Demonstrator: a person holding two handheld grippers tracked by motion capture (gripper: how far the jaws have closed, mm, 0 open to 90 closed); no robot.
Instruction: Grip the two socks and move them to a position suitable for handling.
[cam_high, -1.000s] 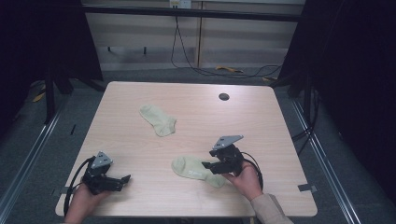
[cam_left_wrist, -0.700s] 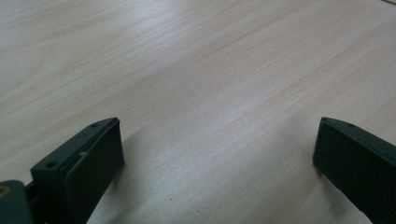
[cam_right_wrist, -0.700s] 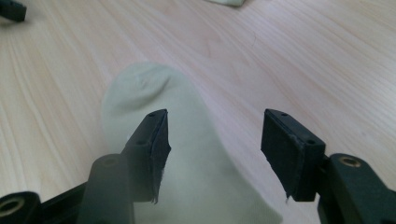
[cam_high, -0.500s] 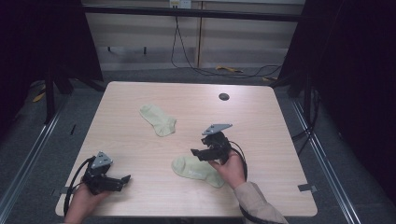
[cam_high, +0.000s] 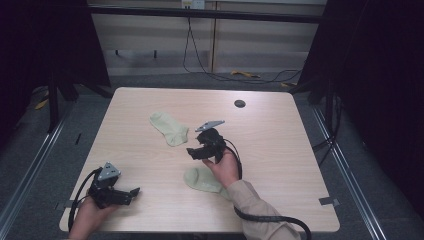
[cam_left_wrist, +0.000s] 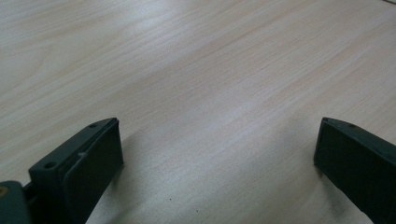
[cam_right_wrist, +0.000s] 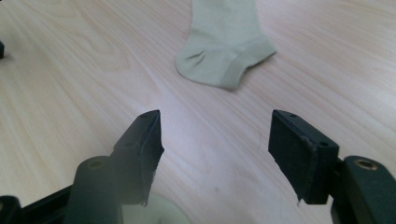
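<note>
Two pale green socks lie on the wooden table (cam_high: 280, 150) in the high view. The far sock (cam_high: 170, 128) lies just beyond the fingers of the right gripper (cam_high: 192, 152), with its long axis going from far-left to near-right. The near sock (cam_high: 202, 179) lies behind these fingers, partly under the hand. The left gripper (cam_high: 134, 191) rests near the front-left edge, well apart from both socks, with much bare table ahead of it.

In the left gripper view the jaws stand wide apart over bare wood, and nothing is between them.

In the right gripper view the jaws are spread with nothing between them. The far sock (cam_right_wrist: 224, 42) lies ahead of the fingertips, its cuff end towards them, with bare wood on both sides.
</note>
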